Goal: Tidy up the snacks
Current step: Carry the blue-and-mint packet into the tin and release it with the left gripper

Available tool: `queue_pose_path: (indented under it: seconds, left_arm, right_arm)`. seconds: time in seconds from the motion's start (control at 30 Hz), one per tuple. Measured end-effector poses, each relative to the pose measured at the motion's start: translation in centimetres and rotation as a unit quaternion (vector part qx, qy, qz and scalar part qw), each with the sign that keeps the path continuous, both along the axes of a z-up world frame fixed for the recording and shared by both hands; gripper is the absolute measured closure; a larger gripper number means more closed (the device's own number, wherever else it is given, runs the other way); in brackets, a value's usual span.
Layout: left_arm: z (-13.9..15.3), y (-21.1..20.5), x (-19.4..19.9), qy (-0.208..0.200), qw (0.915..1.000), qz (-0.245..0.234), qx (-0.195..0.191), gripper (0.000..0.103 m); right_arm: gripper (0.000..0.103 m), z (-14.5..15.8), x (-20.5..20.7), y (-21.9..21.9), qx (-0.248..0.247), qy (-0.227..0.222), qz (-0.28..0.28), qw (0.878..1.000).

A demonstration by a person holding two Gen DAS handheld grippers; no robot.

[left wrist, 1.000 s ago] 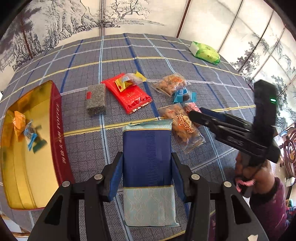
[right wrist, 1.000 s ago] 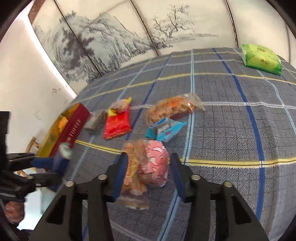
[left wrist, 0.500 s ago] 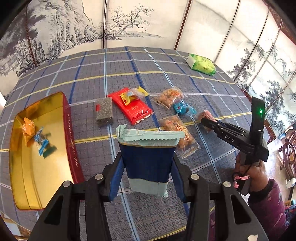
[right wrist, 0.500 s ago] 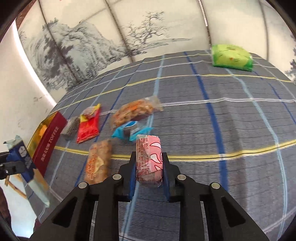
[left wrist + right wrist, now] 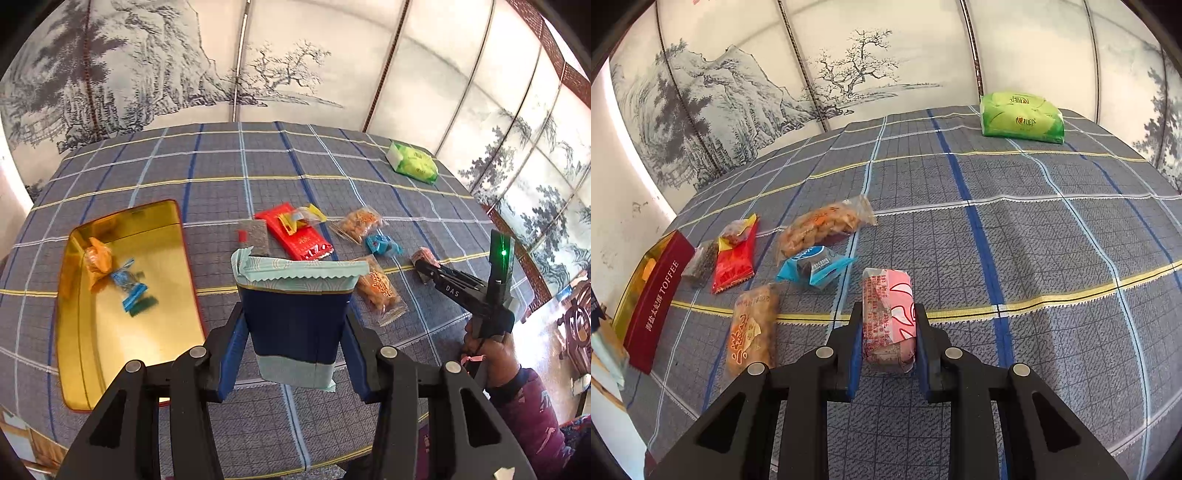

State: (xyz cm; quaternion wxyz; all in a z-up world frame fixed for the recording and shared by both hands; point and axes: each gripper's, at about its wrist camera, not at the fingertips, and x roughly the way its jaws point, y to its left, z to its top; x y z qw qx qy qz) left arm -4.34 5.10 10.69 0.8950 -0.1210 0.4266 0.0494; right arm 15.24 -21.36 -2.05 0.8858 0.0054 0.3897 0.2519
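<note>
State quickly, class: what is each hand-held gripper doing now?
Left hand-held gripper: shut on the blue packet.
Right hand-held gripper: shut on the pink snack.

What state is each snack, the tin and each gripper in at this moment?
Left gripper: shut on blue pack, lifted.
Right gripper: shut on pink pack.
Tin: open, holding two candies.
Red pack: flat on the cloth, a yellow candy on it.
Green pack: lying at the far corner.

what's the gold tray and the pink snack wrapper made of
Gold tray: likely metal tin, glossy; its floor mirrors the candies lying in it. Pink snack wrapper: thin plastic film, apparently; shiny, creased, crimped at the ends, pinched in the right gripper.
</note>
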Motion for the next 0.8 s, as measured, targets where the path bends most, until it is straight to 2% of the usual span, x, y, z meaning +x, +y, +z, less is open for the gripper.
queue_pose_path:
  seconds: [0.43,0.8]
  left_arm:
    - [2.1,4.7,-4.3,-0.026,0.9961,0.078,0.032,0.059]
    - [1.0,8.1,-5.5,-0.017,0.9903,0.125,0.059,0.059]
  right_arm:
    - [0.078,0.0,-0.2,0.4,-0.009,-0.004,0.000,1.000]
    - [0.078,-0.1,-0.1,0.7,-0.018,-0.004,-0.002,1.000]
